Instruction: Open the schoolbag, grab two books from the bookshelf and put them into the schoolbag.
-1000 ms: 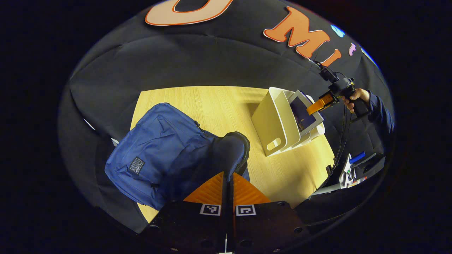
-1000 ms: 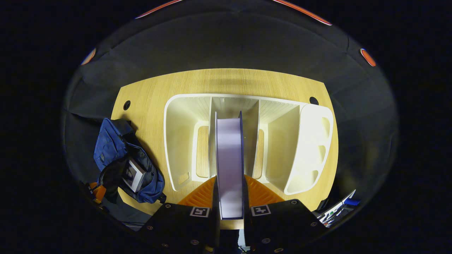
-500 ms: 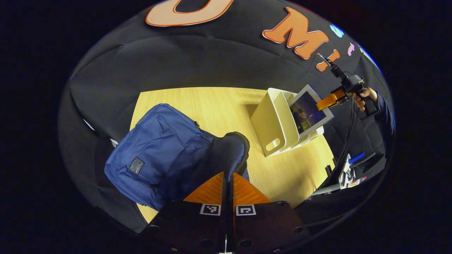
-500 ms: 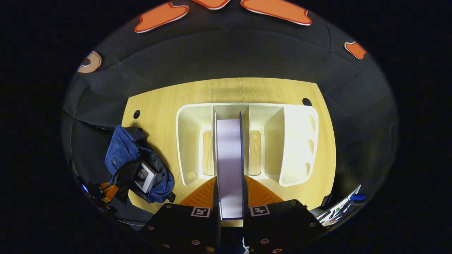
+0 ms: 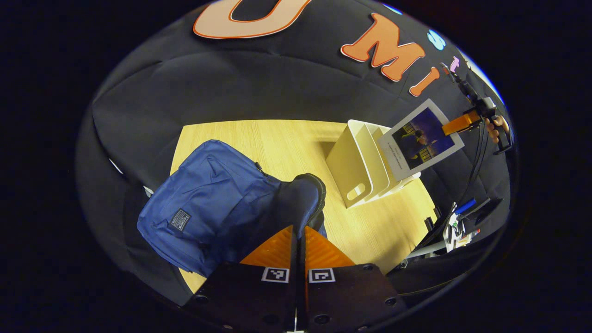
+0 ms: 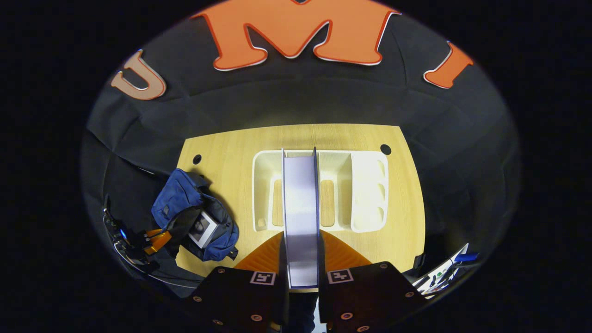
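**A:** Your right hand-held gripper (image 6: pixel 300 259) is clamped on the second book (image 6: pixel 300 203), both fingers pressing its covers with the page edge facing the camera. In the left gripper view that book (image 5: pixel 423 141) hangs in the air above the bookshelf (image 5: pixel 358 162), clear of its dividers, so I judge it can now be carried sideways without catching.

**B:** And why is your left hand-held gripper (image 5: pixel 299 240) parked where it is?

**A:** Its fingers are closed on the dark rim of the schoolbag (image 5: pixel 208 203), at the flap by the zip. It looks like you're holding the mouth open so the bag won't slump shut. In the right gripper view the schoolbag (image 6: pixel 185 208) sits at the worktop's (image 6: pixel 222 157) left edge, and a first book (image 6: pixel 202 228) is already poking out of it.

**B:** So what remains?

**A:** Carry the held book across to that opening. You'll probably want to tip it so it slides in beside the first one, and keep the rim pulled taut.
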Available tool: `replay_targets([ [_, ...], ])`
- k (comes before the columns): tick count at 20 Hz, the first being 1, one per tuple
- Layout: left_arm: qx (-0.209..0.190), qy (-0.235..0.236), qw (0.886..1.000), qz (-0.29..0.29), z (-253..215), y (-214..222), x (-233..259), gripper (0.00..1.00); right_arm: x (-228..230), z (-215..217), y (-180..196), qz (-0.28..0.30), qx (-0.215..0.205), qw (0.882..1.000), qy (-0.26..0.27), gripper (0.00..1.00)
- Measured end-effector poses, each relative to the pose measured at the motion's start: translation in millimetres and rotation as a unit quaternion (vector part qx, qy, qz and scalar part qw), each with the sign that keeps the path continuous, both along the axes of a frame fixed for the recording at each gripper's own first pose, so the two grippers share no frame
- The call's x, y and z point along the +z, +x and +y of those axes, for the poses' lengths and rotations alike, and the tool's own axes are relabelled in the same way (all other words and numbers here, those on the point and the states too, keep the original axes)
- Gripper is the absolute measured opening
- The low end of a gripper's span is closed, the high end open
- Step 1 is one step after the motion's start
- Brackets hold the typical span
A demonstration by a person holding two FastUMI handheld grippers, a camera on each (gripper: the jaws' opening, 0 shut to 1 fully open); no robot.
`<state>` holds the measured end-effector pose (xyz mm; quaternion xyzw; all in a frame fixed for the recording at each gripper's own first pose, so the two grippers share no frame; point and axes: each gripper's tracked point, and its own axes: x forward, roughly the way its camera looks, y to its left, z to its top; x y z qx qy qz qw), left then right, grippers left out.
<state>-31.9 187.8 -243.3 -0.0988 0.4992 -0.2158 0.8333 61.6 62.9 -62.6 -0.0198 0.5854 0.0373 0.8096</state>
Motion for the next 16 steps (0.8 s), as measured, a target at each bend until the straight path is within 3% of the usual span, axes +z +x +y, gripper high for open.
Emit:
replay_targets([
  [4, -0.007, 0.005, 1.000, -0.005, 3, -1, 1, 0.01, 24, 1, -24, -0.019, 0.005, 1.000, 0.009, 0.25],
  [5, -0.009, 0.006, 1.000, -0.005, 2, -2, 1, 0.05, 27, 1, -30, -0.022, 0.005, 1.000, 0.013, 0.26],
  [7, -0.013, 0.007, 1.000, -0.004, 1, -3, 2, 0.01, 32, 4, -37, -0.033, 0.007, 0.999, 0.020, 0.25],
  [16, -0.033, 0.029, 0.999, 0.001, 1, -3, 0, 0.01, -7, 63, -76, -0.038, -0.013, 0.987, 0.153, 0.24],
])
